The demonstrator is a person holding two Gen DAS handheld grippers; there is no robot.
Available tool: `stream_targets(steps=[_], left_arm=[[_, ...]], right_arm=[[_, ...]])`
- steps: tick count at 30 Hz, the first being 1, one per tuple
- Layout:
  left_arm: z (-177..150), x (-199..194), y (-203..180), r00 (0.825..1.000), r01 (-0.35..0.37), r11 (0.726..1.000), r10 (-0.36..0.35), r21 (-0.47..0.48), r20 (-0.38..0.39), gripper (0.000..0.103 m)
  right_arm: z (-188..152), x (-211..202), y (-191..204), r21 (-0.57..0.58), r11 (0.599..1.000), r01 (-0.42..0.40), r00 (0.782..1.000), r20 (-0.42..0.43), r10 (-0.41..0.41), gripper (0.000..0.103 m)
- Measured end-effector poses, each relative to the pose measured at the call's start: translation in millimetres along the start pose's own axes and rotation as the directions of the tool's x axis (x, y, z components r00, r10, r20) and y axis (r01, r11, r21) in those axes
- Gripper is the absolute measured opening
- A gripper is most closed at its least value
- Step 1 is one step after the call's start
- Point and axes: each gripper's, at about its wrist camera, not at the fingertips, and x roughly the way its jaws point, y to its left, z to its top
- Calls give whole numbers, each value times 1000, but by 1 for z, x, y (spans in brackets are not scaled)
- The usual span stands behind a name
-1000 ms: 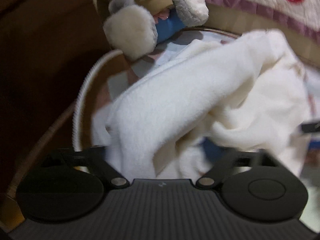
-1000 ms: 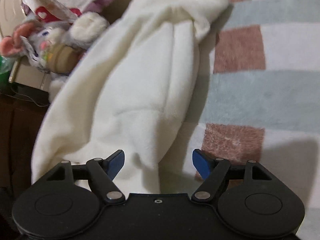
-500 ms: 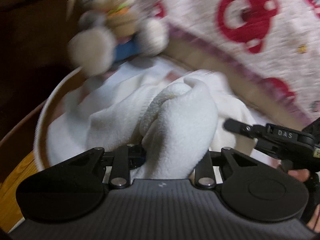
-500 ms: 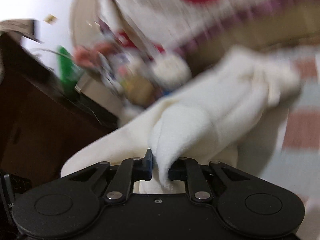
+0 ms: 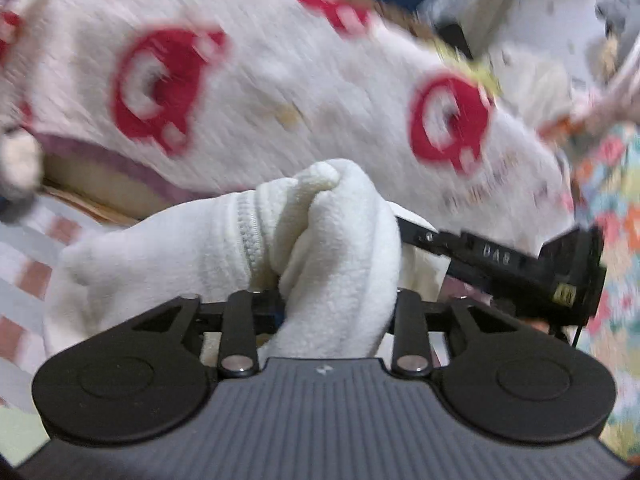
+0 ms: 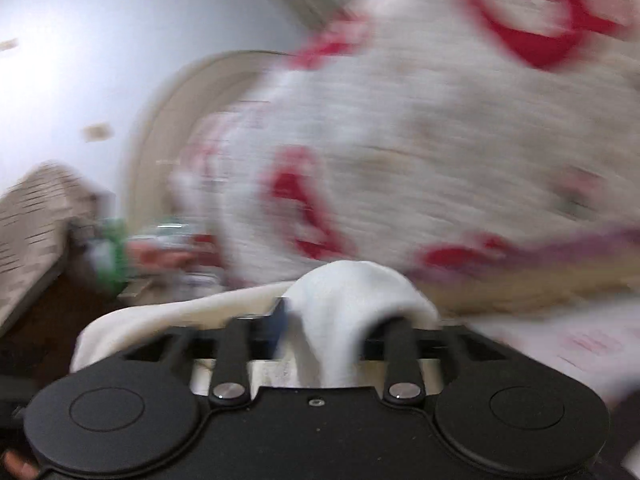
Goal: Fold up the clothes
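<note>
I've lifted the cream fleece zip garment (image 5: 328,248) off the striped bed | left gripper (image 5: 338,308) and right gripper (image 6: 332,332) hold bunched fleece, jaws opening | step: raising to spread | next: shake it flat.

Both grippers, earlier empty over the flat cream fleece garment (image 5: 332,248), are now lifting bunched folds of it. Their jaws are opening around the fleece, before the red-patterned blanket (image 5: 280,92).

A bunched fleece garment (image 5: 332,248) sits before a patterned blanket (image 5: 280,92), with a striped sheet (image 5: 28,240) at its left.
</note>
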Motion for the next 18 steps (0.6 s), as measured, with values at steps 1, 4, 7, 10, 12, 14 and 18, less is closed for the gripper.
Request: stream_targets(steps=[1, 4, 7, 10, 12, 14, 18], left_arm=[[-15, 26, -13, 996, 3, 1000, -5, -17, -88, 73], [-67, 83, -38, 954, -6, 996, -20, -83, -299, 71], [-102, 80, -35, 957, -44, 992, 7, -122, -289, 72], [-113, 60, -7, 965, -174, 971, 135, -162, -226, 72], [-116, 49, 11, 953, -258, 949, 219, -181, -210, 72], [-118, 39, 26, 933, -334, 924, 298, -186, -201, 73], [-115, 33, 50, 894, -437, 877, 400, -200, -201, 73]], right_arm=[[-5, -19, -19, 48, 992, 115, 993, -18, -115, 60], [-49, -62, -79, 97, 922, 374, 923, -131, -361, 60], [-86, -94, -114, 125, 914, 386, 914, -187, -360, 60], [-101, -112, -135, 152, 931, 332, 932, -206, -299, 60], [-105, -108, -132, 142, 952, 272, 946, -218, -238, 60], [-110, -106, -134, 159, 961, 228, 957, -219, -191, 60], [-115, -98, -136, 217, 971, 99, 974, -221, -50, 60]])
